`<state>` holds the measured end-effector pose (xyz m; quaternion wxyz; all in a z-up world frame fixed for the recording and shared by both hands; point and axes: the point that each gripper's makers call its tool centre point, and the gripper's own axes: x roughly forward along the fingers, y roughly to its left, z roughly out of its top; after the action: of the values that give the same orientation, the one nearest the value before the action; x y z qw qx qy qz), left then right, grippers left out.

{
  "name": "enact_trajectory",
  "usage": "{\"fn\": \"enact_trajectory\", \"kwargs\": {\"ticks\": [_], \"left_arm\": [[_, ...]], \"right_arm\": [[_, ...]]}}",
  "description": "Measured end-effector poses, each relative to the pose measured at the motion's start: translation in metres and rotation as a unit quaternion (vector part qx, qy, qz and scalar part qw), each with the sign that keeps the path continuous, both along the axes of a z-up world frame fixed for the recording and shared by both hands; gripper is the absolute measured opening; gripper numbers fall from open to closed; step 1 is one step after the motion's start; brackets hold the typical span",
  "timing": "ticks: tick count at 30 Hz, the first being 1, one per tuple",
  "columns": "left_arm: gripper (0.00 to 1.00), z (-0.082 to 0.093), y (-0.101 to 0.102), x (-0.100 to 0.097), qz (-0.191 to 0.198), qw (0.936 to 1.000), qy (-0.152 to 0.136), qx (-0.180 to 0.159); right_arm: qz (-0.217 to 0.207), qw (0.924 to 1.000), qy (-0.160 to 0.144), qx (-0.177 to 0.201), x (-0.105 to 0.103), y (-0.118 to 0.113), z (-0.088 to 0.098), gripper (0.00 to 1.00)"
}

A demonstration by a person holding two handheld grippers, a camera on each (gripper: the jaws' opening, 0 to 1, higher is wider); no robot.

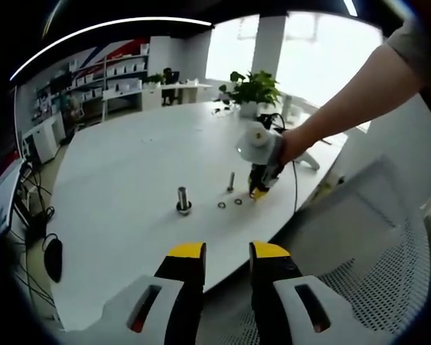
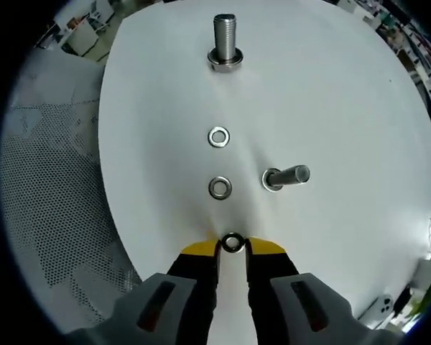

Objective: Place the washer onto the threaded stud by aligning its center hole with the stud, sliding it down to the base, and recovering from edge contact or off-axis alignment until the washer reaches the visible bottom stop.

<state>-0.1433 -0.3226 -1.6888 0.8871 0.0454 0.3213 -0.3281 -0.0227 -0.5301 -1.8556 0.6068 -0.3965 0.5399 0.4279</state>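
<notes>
The right gripper pinches a small steel ring washer between its yellow-tipped fingers just above the white table, the left gripper idle and parted; next, carry it over the upright threaded stud.

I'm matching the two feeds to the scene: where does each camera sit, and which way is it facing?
Left gripper view: rides the left gripper, held back off the white table, facing across it toward the right gripper and the person's arm.
Right gripper view: rides the right gripper, low over the table, looking down at a washer between its fingers.
Shared: large threaded stud, small stud, two loose washers.
</notes>
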Motion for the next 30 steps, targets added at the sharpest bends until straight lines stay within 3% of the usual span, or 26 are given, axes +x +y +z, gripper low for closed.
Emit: {"fn": "enact_trajectory", "kwargs": {"ticks": [6,12,19,26,30], "left_arm": [[0.22,0.000,0.000,0.000,0.000,1.0000,-0.001,0.000],[0.22,0.000,0.001,0.000,0.003,1.0000,-0.002,0.001],[0.22,0.000,0.002,0.000,0.006,1.0000,-0.002,0.002],[0.22,-0.002,0.002,-0.001,0.004,1.0000,0.002,0.005],[0.22,-0.001,0.002,-0.001,0.003,1.0000,0.000,0.004]], "right_arm": [[-0.003,0.9994,-0.001,-0.034,-0.001,0.001,-0.001,0.17],[-0.035,0.9982,-0.012,-0.048,0.001,-0.001,-0.002,0.15],[-0.061,0.9978,-0.024,-0.010,0.000,-0.003,0.002,0.14],[-0.066,0.9975,-0.026,0.000,0.000,-0.005,0.003,0.13],[-0.091,0.9950,-0.034,0.023,0.006,-0.001,0.015,0.13]]}}
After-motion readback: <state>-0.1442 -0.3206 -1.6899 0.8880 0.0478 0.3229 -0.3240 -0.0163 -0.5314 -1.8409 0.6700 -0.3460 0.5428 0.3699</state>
